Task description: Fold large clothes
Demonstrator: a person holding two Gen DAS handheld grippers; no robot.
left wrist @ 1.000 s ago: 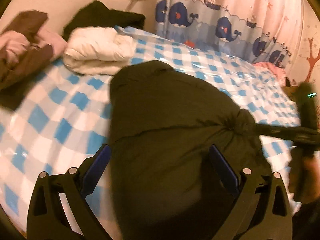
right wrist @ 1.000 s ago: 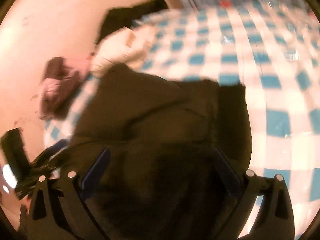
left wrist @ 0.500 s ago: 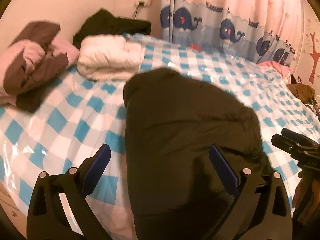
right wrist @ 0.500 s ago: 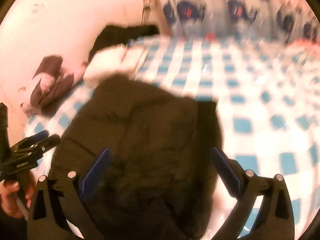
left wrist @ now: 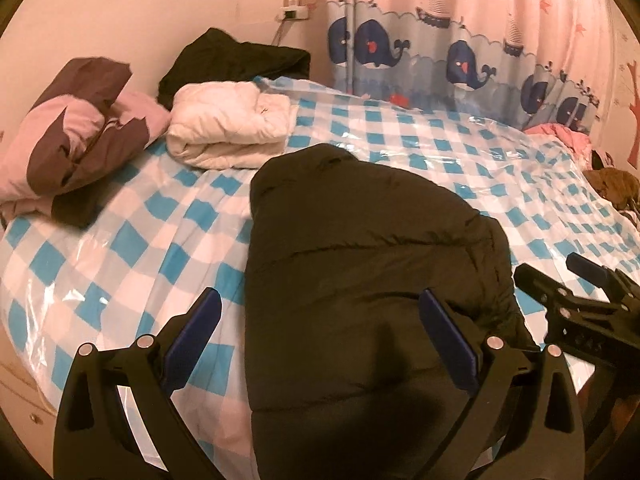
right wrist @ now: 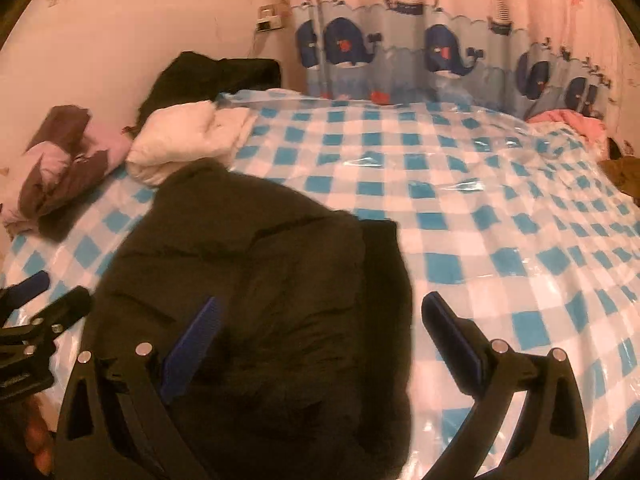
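Note:
A black puffer jacket (left wrist: 360, 280) lies folded into a thick bundle on the checked bed (left wrist: 120, 248), near its front edge. My left gripper (left wrist: 320, 312) hovers open above the jacket's near left part, with nothing between its fingers. My right gripper (right wrist: 320, 312) is also open and empty. Its left finger (right wrist: 200, 328) is over the jacket (right wrist: 256, 300) and its right finger over the sheet. Each view catches the other tool: the right gripper (left wrist: 550, 270) beside the jacket's right edge, the left gripper (right wrist: 60, 288) off its left edge.
A folded white jacket (left wrist: 228, 132), a brown and pink jacket (left wrist: 72, 140) and a black garment (left wrist: 236, 60) sit at the bed's far left by the wall. A whale-print curtain (left wrist: 460, 60) hangs behind. Pink cloth (left wrist: 560, 136) and a brown item (left wrist: 612, 188) lie far right.
Both grippers have drawn back and up from the jacket. The bunched pull on its right side is gone and the jacket has settled into a still bundle.

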